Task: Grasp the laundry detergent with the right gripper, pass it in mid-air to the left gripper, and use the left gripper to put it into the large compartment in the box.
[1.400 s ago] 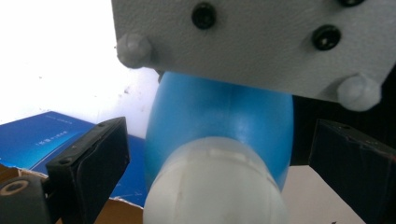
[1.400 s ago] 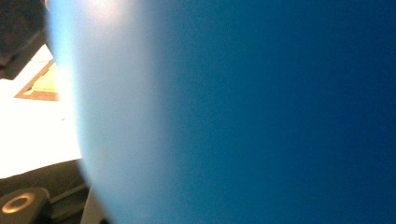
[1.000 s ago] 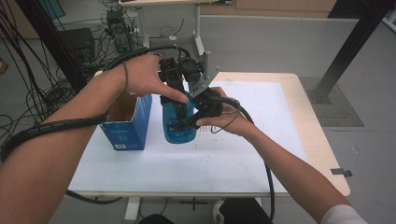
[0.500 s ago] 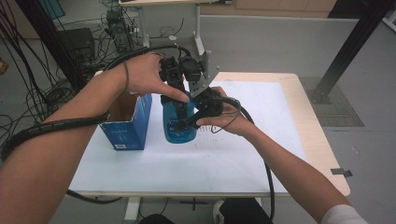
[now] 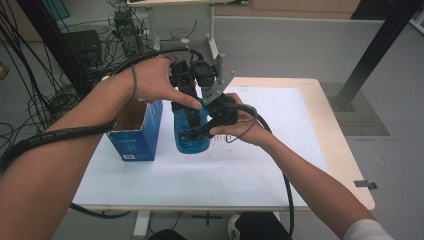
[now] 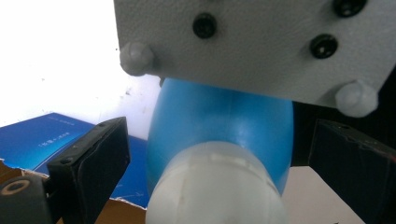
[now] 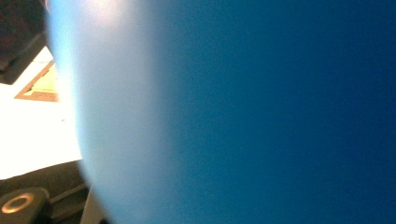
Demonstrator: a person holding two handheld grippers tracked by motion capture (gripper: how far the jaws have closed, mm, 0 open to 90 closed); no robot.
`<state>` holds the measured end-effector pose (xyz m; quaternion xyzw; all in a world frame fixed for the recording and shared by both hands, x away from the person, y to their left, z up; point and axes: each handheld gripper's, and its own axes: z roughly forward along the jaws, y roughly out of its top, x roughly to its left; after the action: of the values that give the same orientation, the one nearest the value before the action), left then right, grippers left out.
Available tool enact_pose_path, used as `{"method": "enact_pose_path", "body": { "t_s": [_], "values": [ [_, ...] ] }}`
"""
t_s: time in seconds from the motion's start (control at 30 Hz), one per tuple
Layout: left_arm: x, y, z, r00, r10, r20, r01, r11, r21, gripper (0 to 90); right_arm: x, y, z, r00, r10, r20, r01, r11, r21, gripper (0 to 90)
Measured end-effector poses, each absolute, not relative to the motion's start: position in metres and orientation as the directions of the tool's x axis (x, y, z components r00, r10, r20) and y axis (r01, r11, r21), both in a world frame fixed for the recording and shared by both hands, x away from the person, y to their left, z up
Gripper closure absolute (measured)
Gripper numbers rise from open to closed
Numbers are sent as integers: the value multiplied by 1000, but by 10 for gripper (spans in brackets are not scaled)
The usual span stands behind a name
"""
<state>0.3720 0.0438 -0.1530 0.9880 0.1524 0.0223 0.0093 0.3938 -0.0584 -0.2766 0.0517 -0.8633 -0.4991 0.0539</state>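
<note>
While your right gripper (image 5: 202, 131) clamps the blue bottle (image 5: 192, 131) upright on the table (image 5: 280, 165) beside the box (image 5: 136, 134), your left gripper (image 6: 215, 154) straddles its white cap (image 6: 215, 186), jaws apart; close, then twist.

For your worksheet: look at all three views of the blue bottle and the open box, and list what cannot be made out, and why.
- Blue bottle: in the high view both hands and the left tongs cover its top.
- Right tongs: in the right gripper view the bottle sits against the lens as a blur, so their grip cannot be seen.
- Blue box: the forearm hides its inside in the high view; its print is too small to read.
</note>
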Motion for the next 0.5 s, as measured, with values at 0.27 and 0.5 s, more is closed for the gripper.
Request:
{"method": "enact_pose_path", "body": {
  "t_s": [0.27, 0.5],
  "values": [
    [372, 44, -153, 952, 302, 43, 302, -953, 23, 61, 394, -59, -277, -989, -141, 38, -38, 497, 867, 446],
    [372, 45, -152, 951, 305, 47, 304, -952, 23, 61, 394, -59, -277, -989, -143, 35, -41, 497, 867, 446]
  ]
}}
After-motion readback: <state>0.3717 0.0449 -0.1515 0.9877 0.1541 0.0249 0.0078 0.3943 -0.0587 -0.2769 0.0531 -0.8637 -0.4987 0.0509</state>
